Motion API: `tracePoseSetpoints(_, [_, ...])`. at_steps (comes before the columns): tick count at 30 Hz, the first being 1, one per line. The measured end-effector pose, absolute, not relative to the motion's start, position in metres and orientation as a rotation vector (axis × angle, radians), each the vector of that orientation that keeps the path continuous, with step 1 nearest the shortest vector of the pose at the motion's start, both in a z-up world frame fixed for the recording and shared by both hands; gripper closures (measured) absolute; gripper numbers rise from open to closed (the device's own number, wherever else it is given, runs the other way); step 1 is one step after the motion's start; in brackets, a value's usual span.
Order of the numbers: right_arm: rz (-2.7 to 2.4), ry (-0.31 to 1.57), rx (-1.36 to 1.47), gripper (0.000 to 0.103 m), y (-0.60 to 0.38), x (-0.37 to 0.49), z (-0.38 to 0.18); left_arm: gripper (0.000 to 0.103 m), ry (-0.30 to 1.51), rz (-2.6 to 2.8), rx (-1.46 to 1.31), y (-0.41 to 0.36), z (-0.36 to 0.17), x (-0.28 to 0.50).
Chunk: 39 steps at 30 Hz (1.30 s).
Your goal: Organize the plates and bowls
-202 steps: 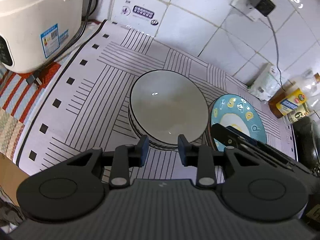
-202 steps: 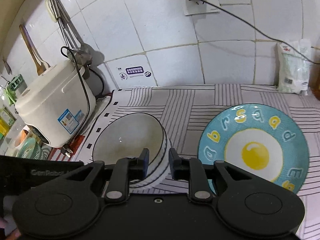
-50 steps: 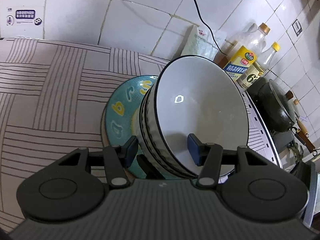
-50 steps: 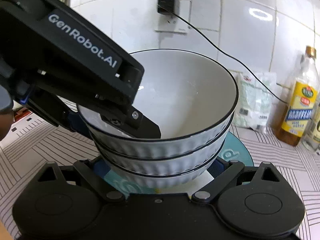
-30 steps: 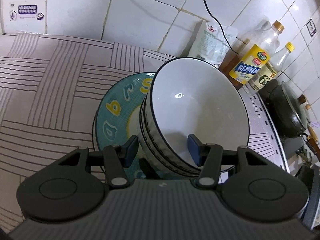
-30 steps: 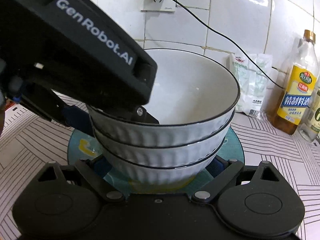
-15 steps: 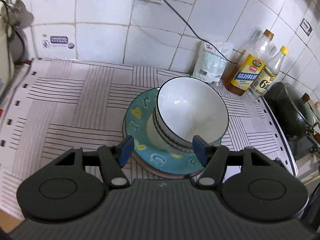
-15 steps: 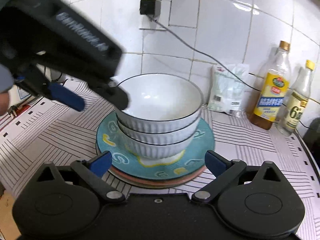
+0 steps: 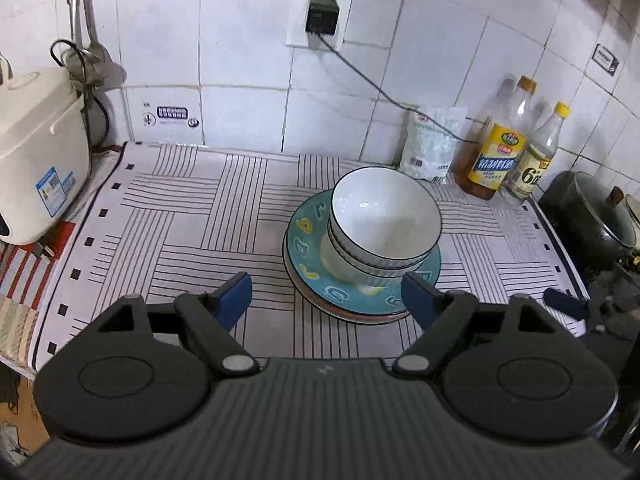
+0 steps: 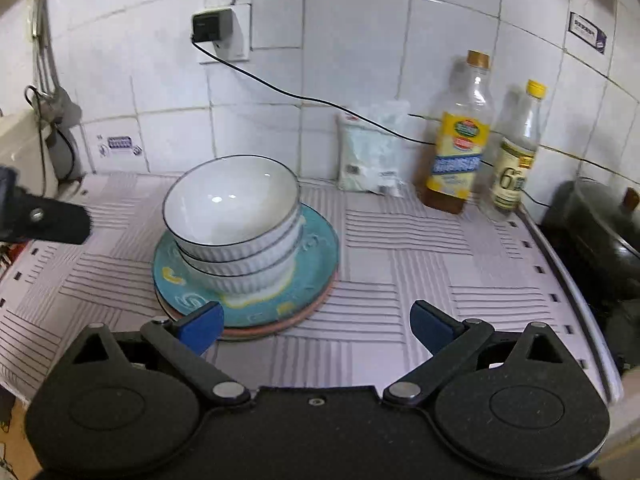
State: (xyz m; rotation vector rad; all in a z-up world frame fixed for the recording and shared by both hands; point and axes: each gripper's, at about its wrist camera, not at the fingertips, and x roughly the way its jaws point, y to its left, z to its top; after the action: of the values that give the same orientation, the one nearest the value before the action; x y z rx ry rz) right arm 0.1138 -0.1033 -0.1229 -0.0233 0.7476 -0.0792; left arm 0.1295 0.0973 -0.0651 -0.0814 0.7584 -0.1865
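I have both tools clear of the crockery. The left gripper [image 9: 326, 294] has its fingers spread wide with nothing between them; they have just been opening. The right gripper [image 10: 316, 326] also has its fingers wide apart and empty.

The stack of bowls [image 9: 382, 228], three white ribbed ones nested together, sits upright on the blue plate [image 9: 308, 256], which itself lies on at least one more plate with a reddish rim just showing underneath. The whole pile rests on the striped mat [image 9: 192, 224] toward the back right part of the worktop, near the bottles [image 9: 498, 148] and the white bag [image 9: 430, 142] against the tiled wall, and well apart from the rice cooker [image 9: 36, 156] at the left edge.

I judge the stacking step finished: bowls and plates are gathered into one pile and I see no loose dish left on the mat. The bowls sit a little toward the back of the plate, not dead centre. The next move, as I read it, calls only for drawing both tools away without nudging the pile, or a gentle centring push if I want it tidier.
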Motion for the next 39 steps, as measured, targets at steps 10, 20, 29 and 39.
tracePoseSetpoints(10, [-0.122,0.798,-0.048,0.002,-0.107,0.086,-0.076,0.001,0.685,-0.140,-0.016,0.093,-0.048,0.083])
tracePoseSetpoints(20, [-0.145,0.791,-0.031,0.002,-0.111,0.054,-0.050,0.000,0.710,-0.064,0.088,0.088,-0.042,0.058])
tracePoseSetpoints(29, [-0.152,0.761,-0.045,0.002,-0.113,0.021,-0.025,0.000,0.731,-0.085,0.120,0.084,-0.035,0.038])
tracePoseSetpoints(39, [-0.147,0.746,-0.019,0.002,-0.121,0.005,-0.024,0.000,0.736,-0.078,0.126,0.079,-0.031,0.025])
